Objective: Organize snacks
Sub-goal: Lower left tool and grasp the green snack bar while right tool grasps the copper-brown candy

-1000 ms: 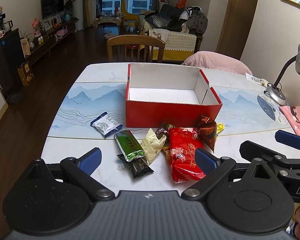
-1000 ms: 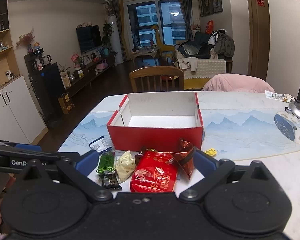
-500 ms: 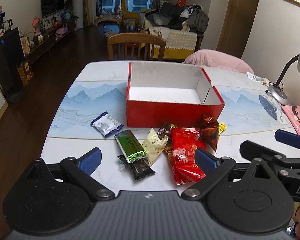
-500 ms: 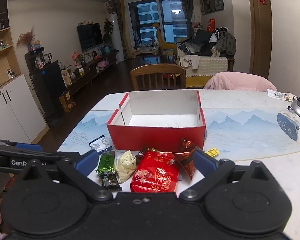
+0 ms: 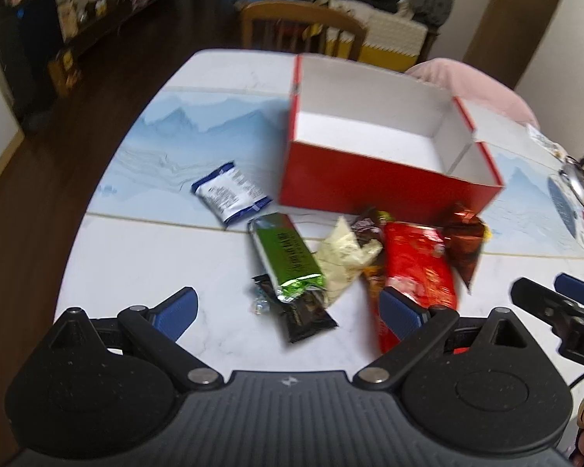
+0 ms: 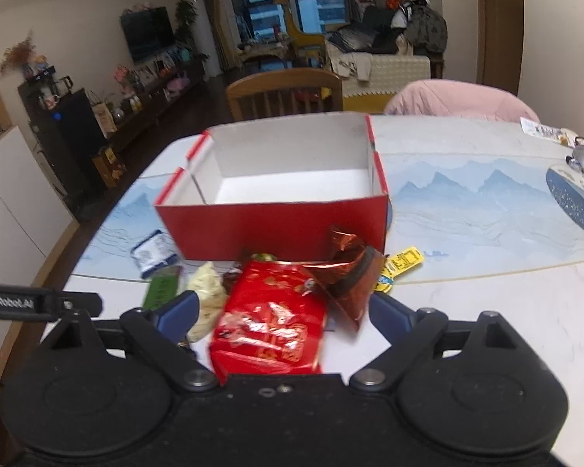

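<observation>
- Snacks on the desk [image 5: 144, 272], counted in the left wrist view: eight packets, all outside the box, gathered in the middle of the frame just below it.
- One blue-and-white packet [image 5: 231, 191] lies alone at left centre, near the box's lower left corner; its small print is too blurred to read.
- One green bar [image 5: 286, 255] overlaps one dark brown bar [image 5: 301, 317]; the writing on the green one is illegible.
- One cream packet [image 5: 342, 260] lies right of the green bar, with one small dark wrapper [image 5: 366, 227] at its upper edge.
- One large red bag [image 6: 270, 321] sits lower centre in the right wrist view; its gold lettering is unreadable.
- One copper-brown foil packet [image 6: 350, 272] leans on the red bag's right side, and one small yellow packet [image 6: 403, 262] lies just right of it.
- One red box [image 6: 276, 229] with a white inside stands open in the centre.
- Two tools: the left tool [image 5: 288, 311] is spread wide over the dark bar, pinching nothing; the right tool [image 6: 282, 317] straddles the red bag, its jaws closing but not seen pressing it.
- Readable writing: "GenRobot.AI" on the left tool's side at the left edge of the right wrist view.
</observation>
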